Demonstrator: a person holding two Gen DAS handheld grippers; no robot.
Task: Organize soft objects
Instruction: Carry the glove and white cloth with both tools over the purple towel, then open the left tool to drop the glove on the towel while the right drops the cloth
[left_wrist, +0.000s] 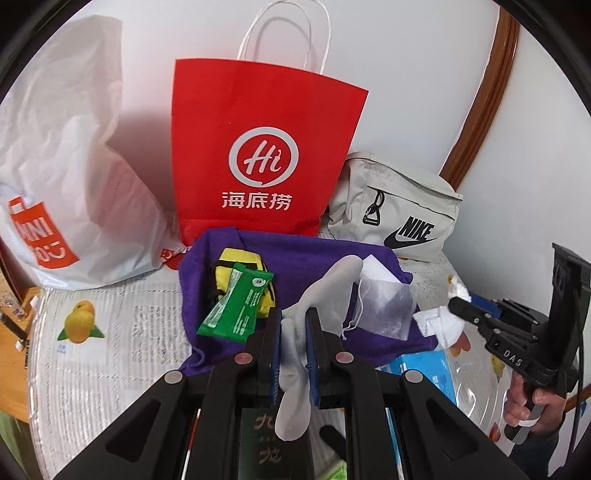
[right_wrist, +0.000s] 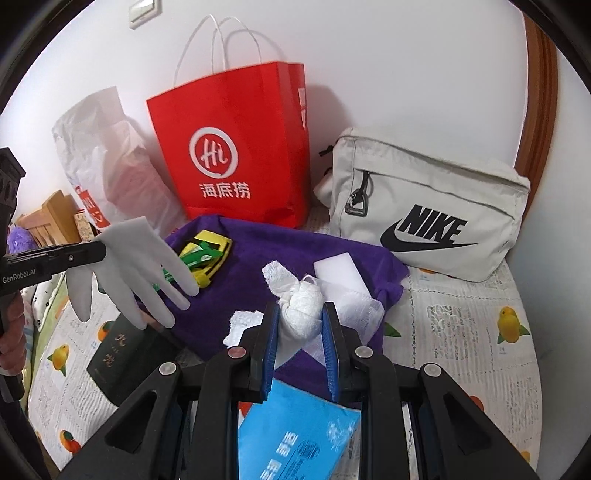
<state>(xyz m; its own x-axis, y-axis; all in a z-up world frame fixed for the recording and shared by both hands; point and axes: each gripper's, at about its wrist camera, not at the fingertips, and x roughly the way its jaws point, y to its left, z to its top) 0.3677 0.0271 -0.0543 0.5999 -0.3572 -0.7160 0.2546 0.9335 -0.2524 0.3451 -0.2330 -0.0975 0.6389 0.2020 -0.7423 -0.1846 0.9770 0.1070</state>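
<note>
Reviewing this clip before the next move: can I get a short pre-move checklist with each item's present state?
1. Left gripper shut on the white glove: ok.
2. Right gripper shut on the white gauze wad: ok.
3. Glove hangs free of the purple cloth: cannot tell.
4. Red paper bag upright: ok.
5. Red bag's mouth open enough: cannot tell.
6. Grey Nike pouch zip open: cannot tell.

Both fisheye views are bright and evenly lit, with black vignetted corners and edges that bow strongly. The red paper bag (left_wrist: 266, 147) casts soft shadows on the white wall (left_wrist: 406, 66). The near grippers look slightly soft.
</note>
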